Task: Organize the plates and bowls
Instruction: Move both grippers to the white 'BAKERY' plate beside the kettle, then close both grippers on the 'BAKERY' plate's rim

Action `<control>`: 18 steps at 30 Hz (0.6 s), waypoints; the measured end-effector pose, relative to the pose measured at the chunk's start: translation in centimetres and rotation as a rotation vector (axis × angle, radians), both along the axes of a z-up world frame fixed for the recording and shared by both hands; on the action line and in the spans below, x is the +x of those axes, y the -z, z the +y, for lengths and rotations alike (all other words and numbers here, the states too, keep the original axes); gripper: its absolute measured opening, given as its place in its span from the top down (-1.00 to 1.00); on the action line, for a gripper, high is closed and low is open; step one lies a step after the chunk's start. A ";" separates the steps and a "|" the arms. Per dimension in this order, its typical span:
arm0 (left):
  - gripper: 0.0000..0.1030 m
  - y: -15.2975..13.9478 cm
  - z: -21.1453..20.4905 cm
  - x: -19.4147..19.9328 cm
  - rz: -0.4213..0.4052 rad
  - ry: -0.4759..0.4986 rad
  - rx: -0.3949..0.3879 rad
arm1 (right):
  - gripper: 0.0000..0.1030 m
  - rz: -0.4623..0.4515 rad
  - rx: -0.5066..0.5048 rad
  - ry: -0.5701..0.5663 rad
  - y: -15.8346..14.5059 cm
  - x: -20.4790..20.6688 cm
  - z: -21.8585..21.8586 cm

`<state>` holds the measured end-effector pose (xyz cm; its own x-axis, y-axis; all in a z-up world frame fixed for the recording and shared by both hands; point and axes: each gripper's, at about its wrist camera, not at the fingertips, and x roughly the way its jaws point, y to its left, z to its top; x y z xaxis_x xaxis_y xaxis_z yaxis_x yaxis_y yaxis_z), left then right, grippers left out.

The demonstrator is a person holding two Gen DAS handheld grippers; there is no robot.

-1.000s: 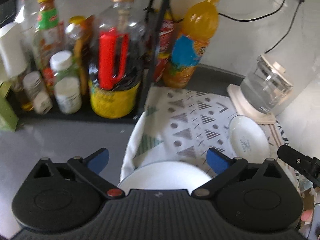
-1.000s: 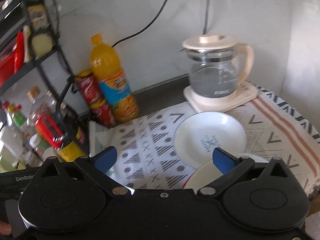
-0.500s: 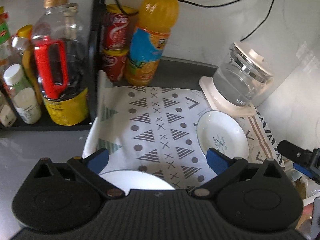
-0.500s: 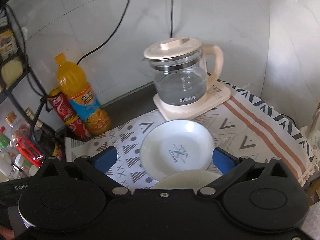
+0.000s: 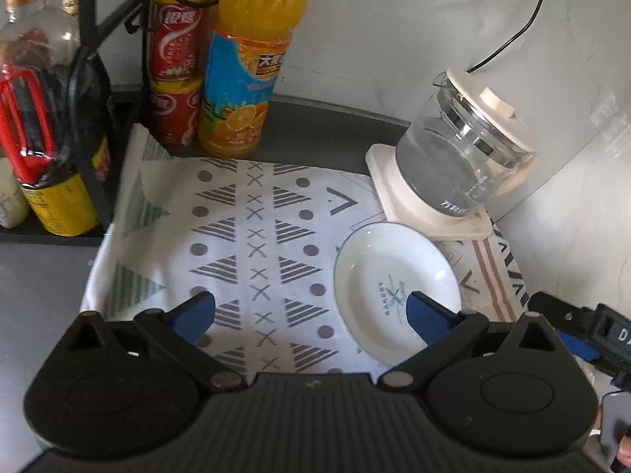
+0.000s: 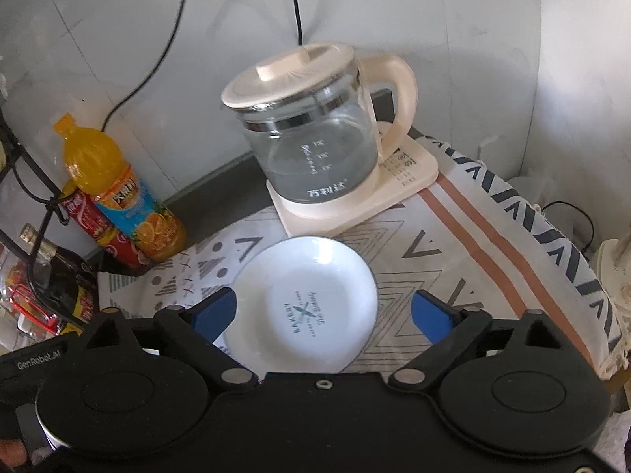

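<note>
Lying on the cloth (image 5: 252, 244) just before the kettle (image 6: 315, 138) is one plate (image 6: 303, 303). Two grippers, left (image 5: 311, 311) and right (image 6: 323, 311), hover wide open and empty. One juice bottle (image 5: 248, 67) stands beside two stacked cans (image 5: 173, 67).

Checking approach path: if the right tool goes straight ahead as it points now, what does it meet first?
Probably the white round ceramic plate lying on the patterned cloth, centred between the open right tool; depth is uncertain.
</note>
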<state>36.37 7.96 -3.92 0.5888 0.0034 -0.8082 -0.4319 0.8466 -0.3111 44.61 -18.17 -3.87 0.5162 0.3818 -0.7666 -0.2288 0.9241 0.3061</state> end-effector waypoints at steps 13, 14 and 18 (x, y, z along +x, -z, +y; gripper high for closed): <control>-0.56 4.3 -1.3 3.5 0.040 -0.033 -0.076 | -0.22 0.193 0.048 -0.089 6.6 5.6 -2.7; -0.41 4.7 -1.3 3.8 0.047 -0.037 -0.086 | -0.21 0.203 0.053 -0.096 7.0 5.9 -2.7; -0.07 6.6 -1.2 4.7 0.087 -0.044 -0.135 | -0.09 0.240 0.049 -0.128 8.7 7.1 -2.4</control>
